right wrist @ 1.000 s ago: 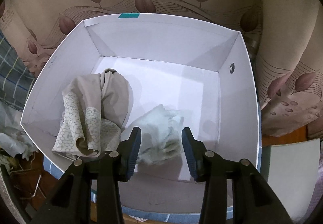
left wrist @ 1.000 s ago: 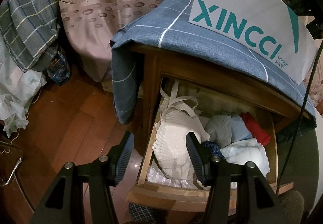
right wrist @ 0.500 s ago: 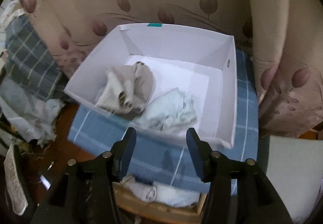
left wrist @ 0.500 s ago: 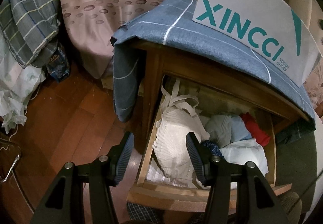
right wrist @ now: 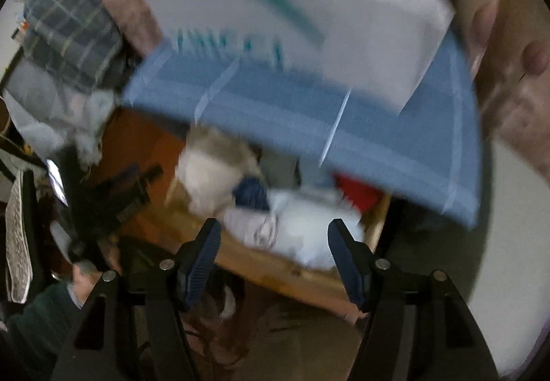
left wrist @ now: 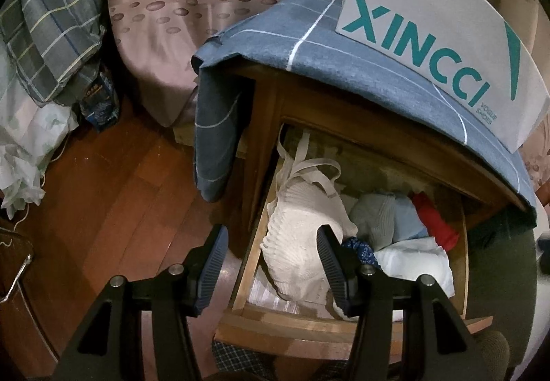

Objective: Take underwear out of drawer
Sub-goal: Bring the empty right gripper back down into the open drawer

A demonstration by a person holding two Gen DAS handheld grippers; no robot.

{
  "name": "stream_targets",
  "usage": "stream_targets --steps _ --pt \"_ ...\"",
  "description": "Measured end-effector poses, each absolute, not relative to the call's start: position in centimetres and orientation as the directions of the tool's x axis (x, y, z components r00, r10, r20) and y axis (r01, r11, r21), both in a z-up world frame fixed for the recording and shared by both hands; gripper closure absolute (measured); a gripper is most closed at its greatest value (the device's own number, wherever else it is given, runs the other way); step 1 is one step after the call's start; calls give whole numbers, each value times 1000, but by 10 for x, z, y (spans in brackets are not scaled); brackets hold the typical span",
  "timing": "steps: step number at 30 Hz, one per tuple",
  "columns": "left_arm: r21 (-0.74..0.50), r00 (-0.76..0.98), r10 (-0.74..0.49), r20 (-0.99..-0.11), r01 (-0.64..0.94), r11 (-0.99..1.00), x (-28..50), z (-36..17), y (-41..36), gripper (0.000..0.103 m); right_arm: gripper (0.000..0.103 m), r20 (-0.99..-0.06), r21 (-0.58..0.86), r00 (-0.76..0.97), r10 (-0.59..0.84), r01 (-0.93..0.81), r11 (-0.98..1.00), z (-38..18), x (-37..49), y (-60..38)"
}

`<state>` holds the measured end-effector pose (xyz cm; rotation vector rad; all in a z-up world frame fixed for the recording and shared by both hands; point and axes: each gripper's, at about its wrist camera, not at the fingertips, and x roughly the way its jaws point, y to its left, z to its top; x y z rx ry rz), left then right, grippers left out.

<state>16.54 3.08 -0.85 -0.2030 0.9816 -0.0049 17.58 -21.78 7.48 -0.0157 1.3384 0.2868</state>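
Right tongs point(right wrist: 271, 255) opening above drawer point(right wrist: 309, 274)

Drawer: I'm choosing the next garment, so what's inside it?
The drawer holds a cream pleated bra, grey, red and white garments. Anything beneath is covered.

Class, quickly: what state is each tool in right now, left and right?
Left tool: open, holding nothing, above the drawer.
Right tool: opening, nothing between its fingers.

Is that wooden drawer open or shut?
Open: the drawer is pulled out from under the cloth-covered top, showing the clothes inside.
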Motion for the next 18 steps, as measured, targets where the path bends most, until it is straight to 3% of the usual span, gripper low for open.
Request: stream_targets --steps 10,14,18 --pt "-258 571 -137 -809 -137 956 164 -6 46 48 41 -977 212 -49 207 -126 969 -44 198 -175" --pt "-285 577 -143 -804 -164 944 163 -7 54 48 26 -972 205 -129 196 -66 976 -77 212 -164" --pt "-295 578 -149 -803 -168 940 164 -6 55 48 21 -974 169 -160 160 -46 985 -95 219 -155"
